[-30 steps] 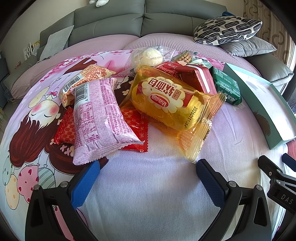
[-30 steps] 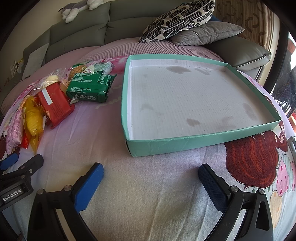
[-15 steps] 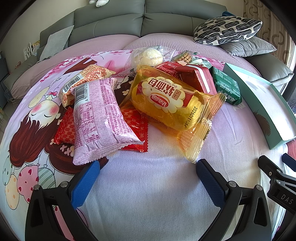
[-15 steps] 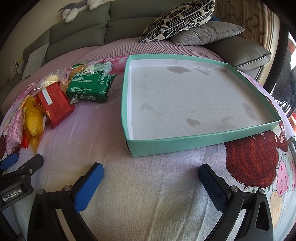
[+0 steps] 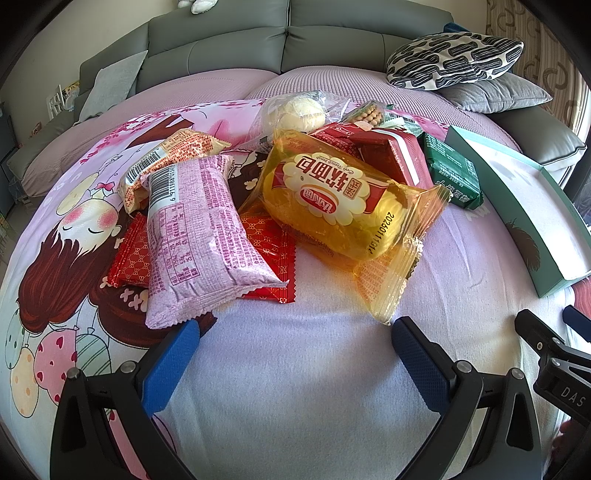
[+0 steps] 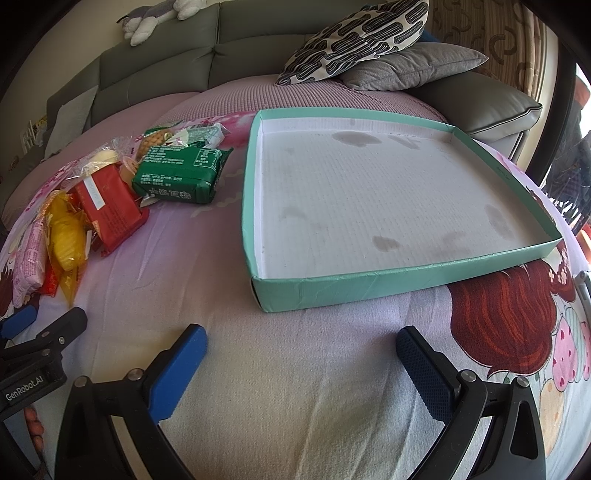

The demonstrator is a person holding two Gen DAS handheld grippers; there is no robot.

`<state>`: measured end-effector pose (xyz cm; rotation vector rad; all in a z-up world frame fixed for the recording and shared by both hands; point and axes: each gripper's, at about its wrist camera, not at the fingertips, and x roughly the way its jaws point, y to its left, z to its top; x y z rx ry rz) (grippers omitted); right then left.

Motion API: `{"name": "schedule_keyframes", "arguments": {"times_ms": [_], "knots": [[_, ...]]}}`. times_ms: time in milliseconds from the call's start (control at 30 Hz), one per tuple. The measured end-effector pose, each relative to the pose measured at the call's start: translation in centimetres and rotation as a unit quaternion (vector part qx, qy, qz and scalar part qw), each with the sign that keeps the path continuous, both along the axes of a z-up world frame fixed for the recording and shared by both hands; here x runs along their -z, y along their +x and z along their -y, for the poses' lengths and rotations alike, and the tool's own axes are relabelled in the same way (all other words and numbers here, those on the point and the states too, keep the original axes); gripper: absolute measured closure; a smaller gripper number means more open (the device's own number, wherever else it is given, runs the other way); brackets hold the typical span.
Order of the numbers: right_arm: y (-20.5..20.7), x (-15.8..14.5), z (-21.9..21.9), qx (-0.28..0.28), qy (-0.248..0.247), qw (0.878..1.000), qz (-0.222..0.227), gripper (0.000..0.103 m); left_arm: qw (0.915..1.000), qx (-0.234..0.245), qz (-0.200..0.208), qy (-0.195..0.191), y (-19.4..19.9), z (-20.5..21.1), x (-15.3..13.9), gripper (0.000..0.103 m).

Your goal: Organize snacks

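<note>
A heap of snacks lies on the cartoon-print cloth: a pink packet point(image 5: 195, 236), a yellow bread bag point(image 5: 347, 206), red sachets point(image 5: 269, 243), a red box point(image 5: 395, 158), a green pack point(image 5: 454, 177) and a clear bag with a round bun point(image 5: 295, 110). My left gripper point(image 5: 295, 339) hovers open just in front of the heap, nothing between its fingers. The teal tray point(image 6: 369, 284) with a stained white floor holds nothing. My right gripper point(image 6: 301, 347) stands open just before the tray's near wall. The heap point(image 6: 74, 221) shows at left in the right wrist view.
A grey sofa point(image 5: 221, 40) with a patterned cushion point(image 5: 454, 59) and a grey pillow point(image 6: 410, 62) rings the far side. A plush toy point(image 6: 155, 18) sits on the sofa back. The other gripper's body point(image 5: 554, 362) shows at the lower right of the left wrist view.
</note>
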<state>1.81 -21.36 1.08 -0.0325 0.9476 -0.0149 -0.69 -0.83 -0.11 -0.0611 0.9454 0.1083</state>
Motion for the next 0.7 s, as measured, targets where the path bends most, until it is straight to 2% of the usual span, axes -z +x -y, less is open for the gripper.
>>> {"name": "schedule_keyframes", "arguments": {"times_ms": [133, 233, 367, 533, 633, 700], "knots": [[0.0, 0.0, 0.0, 0.001, -0.002, 1.000, -0.001, 0.000, 1.0000, -0.001, -0.001, -0.006, 0.0, -0.4, -0.1, 0.000], [-0.7, -0.7, 0.4, -0.001, 0.019, 1.000, 0.007, 0.000, 0.9998, -0.007, -0.006, -0.019, -0.7, -0.7, -0.8, 0.000], [-2.1, -3.4, 0.6, -0.002, 0.036, 0.997, 0.064, 0.000, 0.9987, -0.012, 0.018, -0.047, -2.3, -1.2, -3.2, 0.000], [-2.0, -7.0, 0.0, -0.006, 0.061, 0.991, 0.120, 0.000, 0.9966, -0.037, 0.070, -0.022, -2.3, -1.8, -7.8, 0.000], [-0.8, -8.0, -1.0, -0.015, 0.070, 0.990, 0.120, 0.000, 0.9952, -0.057, 0.080, -0.007, -1.2, -2.4, -9.9, 0.000], [0.0, -8.3, -2.0, -0.036, 0.074, 0.990, 0.112, 0.000, 0.9947, -0.066, 0.078, -0.013, -0.4, -3.0, -10.8, 0.000]]}}
